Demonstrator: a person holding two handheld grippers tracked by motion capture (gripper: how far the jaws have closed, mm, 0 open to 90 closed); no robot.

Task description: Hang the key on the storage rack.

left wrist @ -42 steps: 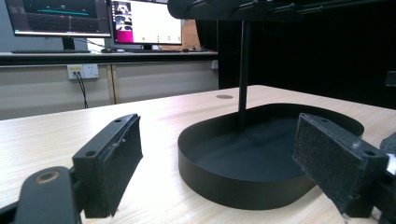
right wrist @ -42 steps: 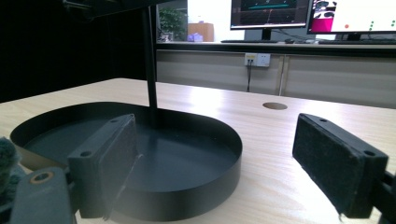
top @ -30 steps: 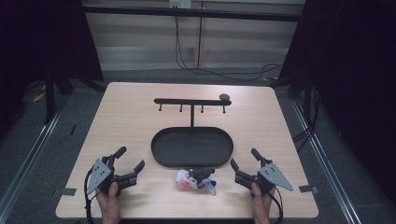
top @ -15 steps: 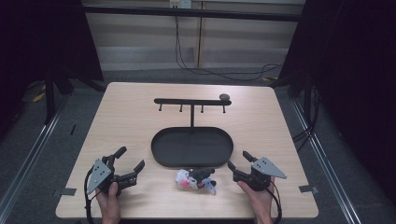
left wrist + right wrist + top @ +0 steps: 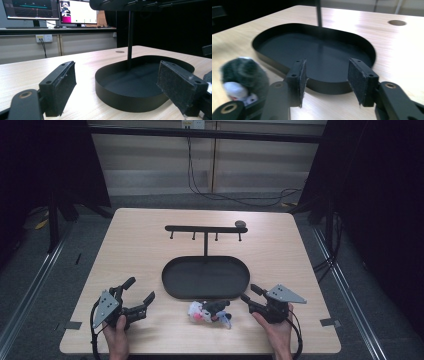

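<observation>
A small bundle (image 5: pixel 209 311) of dark fluff with white, pink and pale blue bits lies on the table just in front of the black oval tray (image 5: pixel 172 289). A T-shaped hook stand (image 5: pixel 205 229) rises from the tray's far side. My right gripper (image 5: pixel 249 294) is open, low over the table just right of the bundle, apart from it. In the right gripper view, my right gripper (image 5: pixel 328 75) faces the tray wall (image 5: pixel 329 86), with the fluffy bundle (image 5: pixel 244 75) to the left. Left of the bundle, my left gripper (image 5: pixel 140 289) is open and holds nothing. In the left gripper view, my left gripper (image 5: pixel 116 72) frames the tray (image 5: pixel 125 97).
A round cable hole (image 5: pixel 240 223) sits in the table top behind the stand's right end. Bare wood surrounds the tray on all sides. Tape marks (image 5: pixel 72 325) lie near the table's front corners. Monitors (image 5: pixel 50 10) stand on a desk beyond the table.
My right gripper has moved left toward the bundle and the tray's front right edge, turning as it went. The left gripper and the bundle have stayed put.
</observation>
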